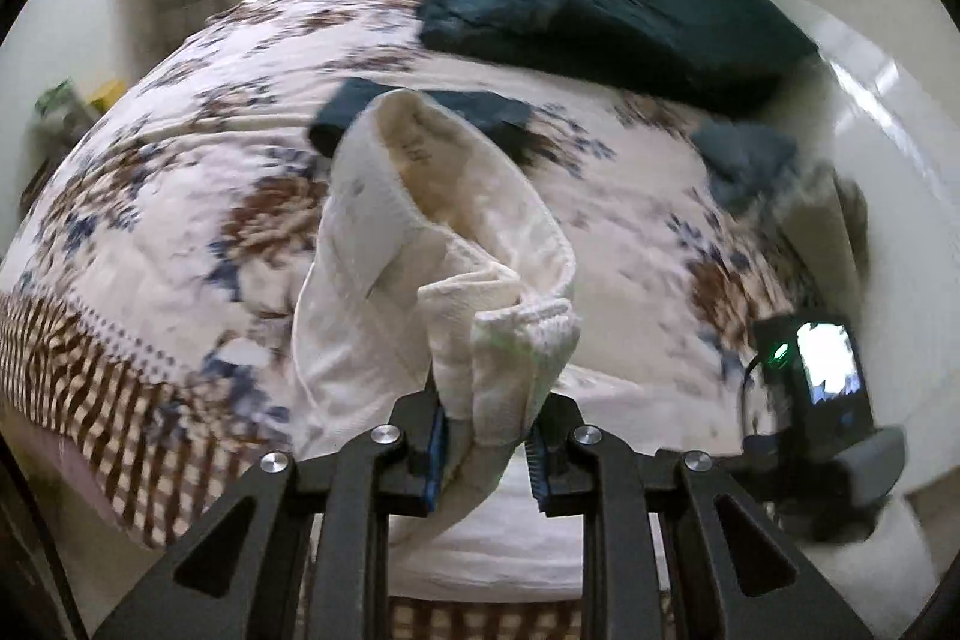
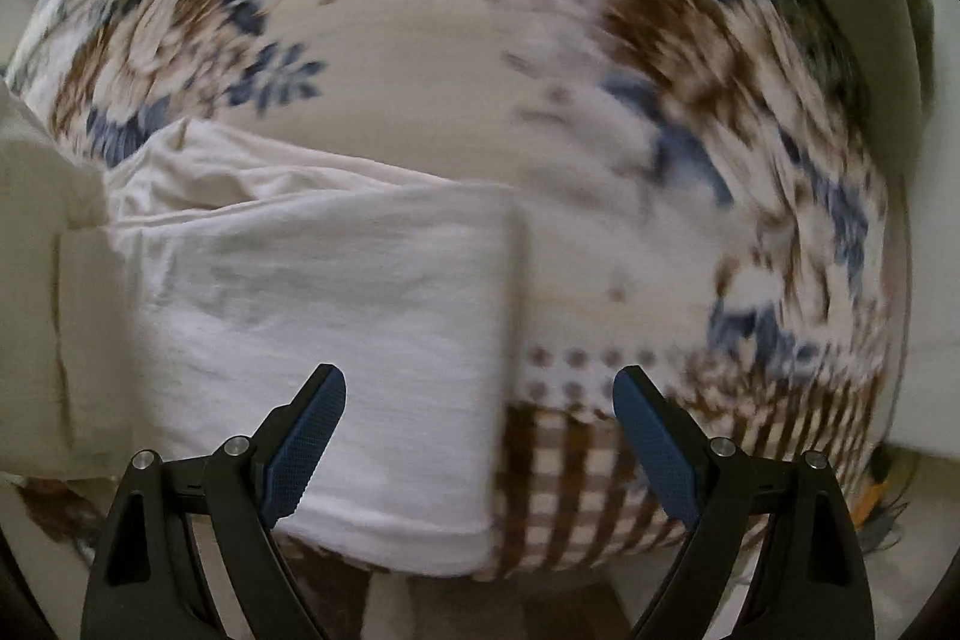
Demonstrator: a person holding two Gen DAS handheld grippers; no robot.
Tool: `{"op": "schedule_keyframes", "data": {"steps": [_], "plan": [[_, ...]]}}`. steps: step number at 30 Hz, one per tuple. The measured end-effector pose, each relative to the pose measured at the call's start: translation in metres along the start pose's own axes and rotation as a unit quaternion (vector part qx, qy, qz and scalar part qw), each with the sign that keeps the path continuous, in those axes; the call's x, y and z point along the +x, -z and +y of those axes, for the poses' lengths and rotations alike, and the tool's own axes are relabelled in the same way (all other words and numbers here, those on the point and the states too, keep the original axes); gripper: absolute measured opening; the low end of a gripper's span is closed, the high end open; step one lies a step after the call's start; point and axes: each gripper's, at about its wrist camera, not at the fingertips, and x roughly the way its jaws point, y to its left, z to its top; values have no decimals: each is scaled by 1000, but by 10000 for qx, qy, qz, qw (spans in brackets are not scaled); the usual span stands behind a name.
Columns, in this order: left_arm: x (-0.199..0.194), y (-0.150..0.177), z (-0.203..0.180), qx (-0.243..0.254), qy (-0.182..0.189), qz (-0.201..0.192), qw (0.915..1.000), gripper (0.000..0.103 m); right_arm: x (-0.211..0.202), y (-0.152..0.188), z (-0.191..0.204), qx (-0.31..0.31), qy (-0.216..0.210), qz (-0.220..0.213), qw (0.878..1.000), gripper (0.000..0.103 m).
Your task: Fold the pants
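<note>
White pants [image 1: 420, 244] hang bunched from my left gripper [image 1: 487, 439], which is shut on their waistband and holds it lifted above the flowered bed. In the right wrist view the pants' leg [image 2: 336, 316] lies flat on the bed, its hem end near the bed's front edge. My right gripper [image 2: 480, 394] is open and empty just above that hem end, its left finger [image 2: 312, 436] over the cloth and its right finger [image 2: 654, 448] over the bedspread. The right gripper's body shows at the right of the left wrist view [image 1: 822, 400].
The bedspread [image 1: 180, 196] is white with brown and blue flowers and a checked border. A stack of dark teal folded clothes [image 1: 612, 22] lies at the far side, a smaller dark folded piece [image 1: 420, 106] mid-bed, and a grey-blue cloth [image 1: 744, 160] at the right edge.
</note>
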Motion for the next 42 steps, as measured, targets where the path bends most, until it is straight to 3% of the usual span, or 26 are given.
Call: {"op": "schedule_keyframes", "data": {"steps": [4,8,11,15,28,30,32,34,36,37,38,40,42], "plan": [[24,13,-42,408,95,340,9985,18,8,17,-65,607,-614,169,9961,93],[47,26,-84,1177,-221,612,9909,18,20,36,-117,1038,27,414,9937,93],[66,36,-108,1592,-367,835,9830,18,26,46,-146,1281,202,511,9902,93],[83,51,-142,2259,-550,914,9683,18,28,52,-167,1195,937,569,9868,93],[115,83,-190,3007,-639,1248,9433,19,43,56,-194,1268,974,732,9844,93],[117,85,-194,3068,-756,1413,9382,26,43,55,-195,1262,956,739,9846,93],[115,82,-194,2976,-757,1536,9392,30,40,53,-196,1221,985,686,9852,93],[105,76,-194,2922,-715,1541,9412,42,34,50,-195,1234,918,629,9861,93],[89,66,-191,2793,-573,1492,9468,71,24,47,-194,1319,771,539,9868,93],[79,57,-186,2618,-434,1429,9535,78,19,45,-194,1384,620,473,9873,93],[67,46,-178,2367,-324,1325,9620,88,13,43,-193,1453,393,385,9879,93],[52,26,-160,1880,-129,1266,9739,94,3,37,-189,1569,-223,182,9872,93],[45,6,-133,1420,-225,1258,9816,97,-4,28,-182,1667,-879,16,9821,93]]}}
